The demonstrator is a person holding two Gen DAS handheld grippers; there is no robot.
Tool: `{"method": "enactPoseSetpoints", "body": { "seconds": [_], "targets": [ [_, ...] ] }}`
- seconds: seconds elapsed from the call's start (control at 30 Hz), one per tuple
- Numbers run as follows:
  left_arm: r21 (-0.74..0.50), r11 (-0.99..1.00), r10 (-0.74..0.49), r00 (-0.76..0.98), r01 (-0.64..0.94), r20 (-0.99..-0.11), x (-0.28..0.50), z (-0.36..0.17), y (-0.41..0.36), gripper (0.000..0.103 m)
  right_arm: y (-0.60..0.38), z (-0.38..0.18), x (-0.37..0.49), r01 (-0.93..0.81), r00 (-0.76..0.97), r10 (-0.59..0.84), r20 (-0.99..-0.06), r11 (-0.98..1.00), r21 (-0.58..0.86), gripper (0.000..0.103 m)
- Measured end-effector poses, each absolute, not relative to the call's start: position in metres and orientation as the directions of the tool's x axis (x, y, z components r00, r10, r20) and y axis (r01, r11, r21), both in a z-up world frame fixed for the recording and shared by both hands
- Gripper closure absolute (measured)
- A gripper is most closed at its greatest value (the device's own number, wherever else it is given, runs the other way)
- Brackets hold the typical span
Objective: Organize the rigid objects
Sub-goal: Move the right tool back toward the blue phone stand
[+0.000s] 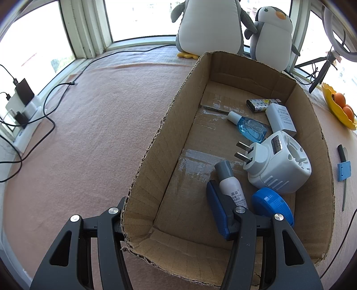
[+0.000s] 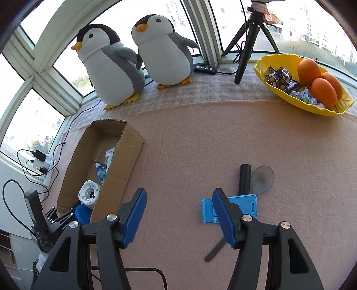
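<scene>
Seemingly spread wide, the left gripper (image 1: 171, 214) straddles the cardboard box's (image 1: 156, 142) near-left wall; a white tube (image 1: 231, 185) lies beside its inner finger. Right view: the right gripper (image 2: 179, 217) hangs released over a blue card (image 2: 243, 206) on pink cloth (image 2: 200, 145).

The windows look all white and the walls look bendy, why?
In the left wrist view the windows are blown out white by daylight, and the fisheye lens bends the frames and the cardboard box. In the right wrist view the glare is milder, buildings show outside, and the window frames curve too.
</scene>
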State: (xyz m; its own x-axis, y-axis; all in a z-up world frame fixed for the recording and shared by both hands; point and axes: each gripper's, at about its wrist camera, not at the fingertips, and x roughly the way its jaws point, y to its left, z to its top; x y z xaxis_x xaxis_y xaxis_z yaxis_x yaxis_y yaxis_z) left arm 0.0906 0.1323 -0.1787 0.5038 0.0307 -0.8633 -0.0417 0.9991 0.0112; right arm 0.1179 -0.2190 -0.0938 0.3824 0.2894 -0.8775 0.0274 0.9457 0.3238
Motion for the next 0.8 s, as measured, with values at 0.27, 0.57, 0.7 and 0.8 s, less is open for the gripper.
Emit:
{"method": "enactPoseSetpoints", "body": {
  "seconds": [0.27,0.57,0.7,0.8],
  "targets": [
    [0.011,0.999,0.031,0.504,-0.042,-0.863,0.091,-0.179,0.132,0.046,-0.263,-0.126,0.122,0.146,0.342,0.324,-0.882,0.909,0.391,0.046],
    [0.012,0.999,0.031,0.504,-0.042,-0.863,0.091,-0.179,0.132,0.046,-0.273,-0.145,0.126,0.175,0.311,0.305,-0.9,0.913,0.37,0.046],
    [0.012,0.999,0.032,0.504,-0.042,-0.863,0.091,-0.179,0.132,0.046,-0.271,-0.151,0.127,0.175,0.294,0.318,-0.901,0.909,0.378,0.046],
    [0.012,0.999,0.031,0.504,-0.042,-0.863,0.091,-0.179,0.132,0.046,-0.268,-0.154,0.126,0.171,0.287,0.337,-0.897,0.903,0.394,0.046]
  ]
}}
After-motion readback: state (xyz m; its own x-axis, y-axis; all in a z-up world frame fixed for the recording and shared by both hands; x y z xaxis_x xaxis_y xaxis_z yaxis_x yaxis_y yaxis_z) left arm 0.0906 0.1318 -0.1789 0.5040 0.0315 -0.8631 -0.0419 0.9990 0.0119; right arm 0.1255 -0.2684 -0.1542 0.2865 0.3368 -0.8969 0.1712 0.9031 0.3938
